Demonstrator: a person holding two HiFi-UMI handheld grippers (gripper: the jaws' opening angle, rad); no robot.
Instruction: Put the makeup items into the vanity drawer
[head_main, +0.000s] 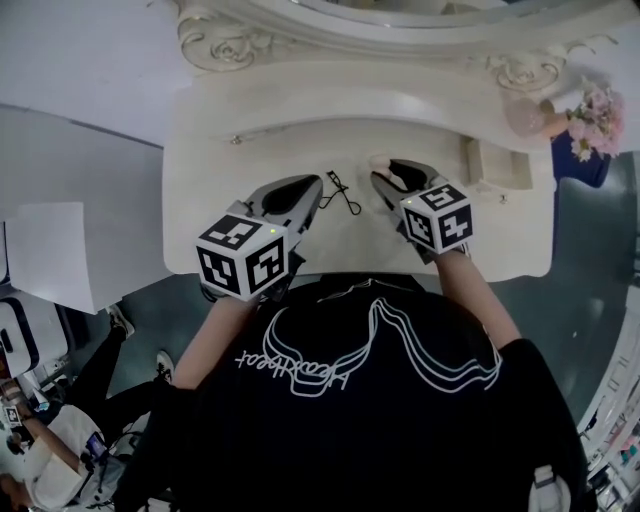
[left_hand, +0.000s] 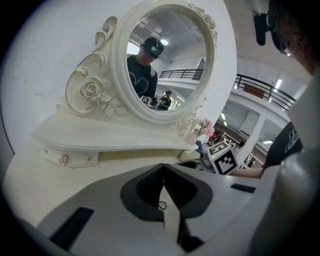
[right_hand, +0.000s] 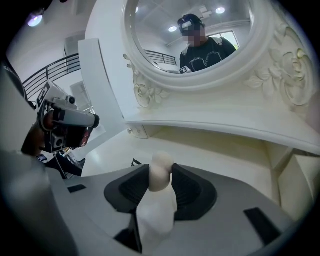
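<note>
Closest, at 6 o'clock in the head view, the person's black printed T-shirt (head_main: 370, 420) fills the lower frame. Both forearms reach toward 12, and the hands are hidden under the marker cubes. At 8 o'clock a seated bystander (head_main: 60, 430) is cut off by the frame edge.

Over the white vanity top (head_main: 210, 180) the left gripper (head_main: 312, 190) has its jaws closed tip to tip, with nothing gripped that can be made out. In its own view a tiny black loop shows through the slit behind the tips, and whether that belongs to something on the table cannot be told.

At 3 o'clock of it, the right gripper (head_main: 385, 172) is clamped on a beige makeup sponge (right_hand: 161, 175). The sponge's rounded end pokes past the tips, and its lower part is blurred against the camera. Whether it clears the table cannot be told.

Between the two grippers' tips a thin black wire item (head_main: 343, 192) lies on the top, too small to identify.

Farther, at 2 o'clock, what looks like a pulled-out drawer (head_main: 470, 158) stands under the shelf, its inside not visible. At 12 o'clock the carved oval mirror (left_hand: 165, 60) rises, cropped in the head view. At the far right, pink flowers (head_main: 598, 110) stand partly out of frame.
</note>
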